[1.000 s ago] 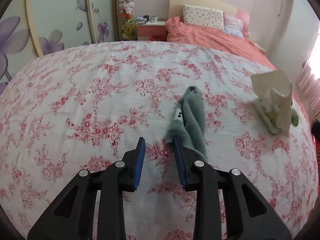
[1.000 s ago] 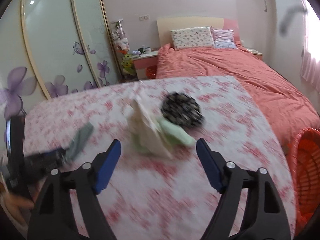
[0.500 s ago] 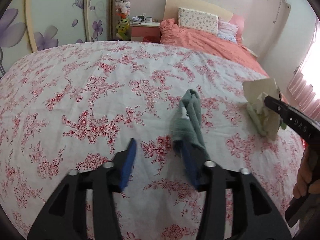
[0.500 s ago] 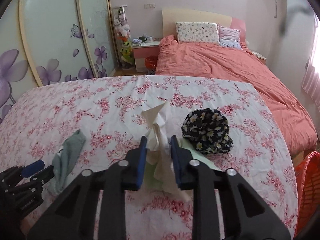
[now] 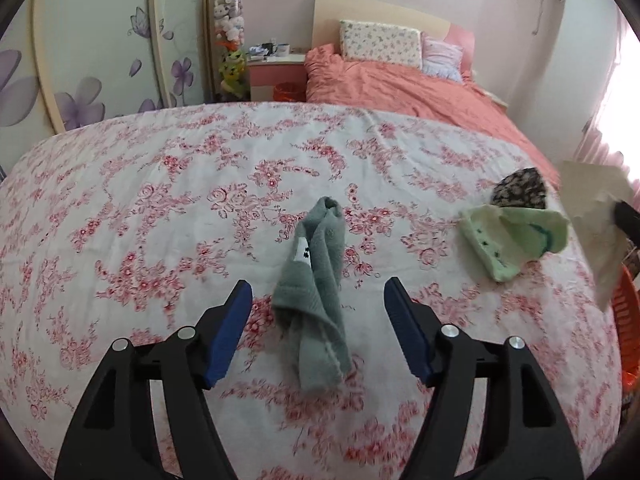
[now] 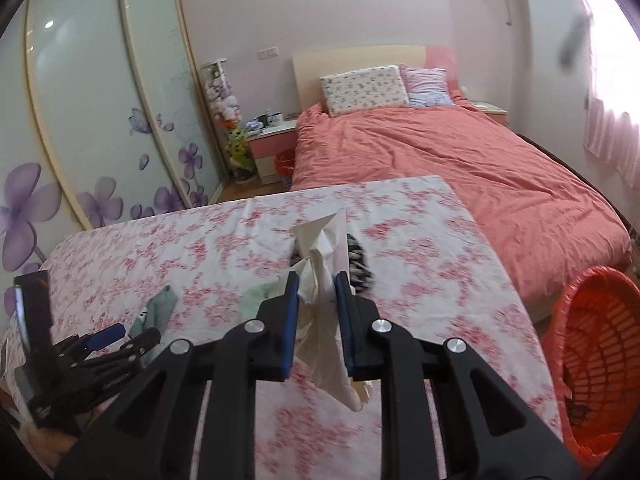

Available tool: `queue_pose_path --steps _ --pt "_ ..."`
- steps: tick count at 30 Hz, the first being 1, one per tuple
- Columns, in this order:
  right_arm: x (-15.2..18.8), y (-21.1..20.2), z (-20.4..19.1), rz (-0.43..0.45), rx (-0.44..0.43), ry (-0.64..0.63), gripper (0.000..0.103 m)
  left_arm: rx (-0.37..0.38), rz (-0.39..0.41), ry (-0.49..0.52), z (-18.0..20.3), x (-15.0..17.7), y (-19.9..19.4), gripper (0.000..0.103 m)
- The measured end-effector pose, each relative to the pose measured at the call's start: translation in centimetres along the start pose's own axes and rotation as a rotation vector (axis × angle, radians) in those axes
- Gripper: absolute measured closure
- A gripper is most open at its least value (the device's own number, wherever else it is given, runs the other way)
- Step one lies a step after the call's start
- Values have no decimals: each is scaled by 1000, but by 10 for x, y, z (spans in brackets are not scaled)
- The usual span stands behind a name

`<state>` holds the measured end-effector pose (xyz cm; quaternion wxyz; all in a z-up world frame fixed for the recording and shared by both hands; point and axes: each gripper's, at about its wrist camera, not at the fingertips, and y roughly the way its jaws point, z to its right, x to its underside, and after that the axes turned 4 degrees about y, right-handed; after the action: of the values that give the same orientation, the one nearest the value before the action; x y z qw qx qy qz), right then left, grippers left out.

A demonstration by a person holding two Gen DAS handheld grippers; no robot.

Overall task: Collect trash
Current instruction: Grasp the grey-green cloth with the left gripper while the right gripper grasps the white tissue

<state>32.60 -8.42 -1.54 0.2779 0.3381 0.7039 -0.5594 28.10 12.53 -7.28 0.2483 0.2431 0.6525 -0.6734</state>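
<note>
Two tongs: right gripper [image 6: 317, 285] pressed together on the crumpled tissue [image 6: 326, 256], carried above the floral sheet [image 6: 200, 252]; left gripper [image 5: 318, 306] spread wide, holding nothing
Tissue, where: pinched at its middle; upper folds stand past the fingertips, a tail hangs below the jaws; in the left view it shows at the far right edge [image 5: 596, 220]
Handling: judged very light, soft and limp, easily torn; the pinch through the bunched middle looks sound; a loose corner would likely tear or slip
Basket: orange basket [image 6: 592, 344] at the right, beside the sheet; probably where the tissue goes
Other things: grey sock [image 5: 316, 284] lies between the left fingers, untouched; green sock [image 5: 512, 238] and dark floral cloth [image 5: 520, 194] further right; all soft; none looks like trash
</note>
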Motion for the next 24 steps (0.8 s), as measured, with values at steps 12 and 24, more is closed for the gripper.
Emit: queue_pose_path --steps 12,24 --pt "34 22 53 -85 99 68 81 -8 -16 -28 -7 5 11 37" --pt "47 39 51 -115 131 29 67 -21 -16 -32 -10 4 10 42"
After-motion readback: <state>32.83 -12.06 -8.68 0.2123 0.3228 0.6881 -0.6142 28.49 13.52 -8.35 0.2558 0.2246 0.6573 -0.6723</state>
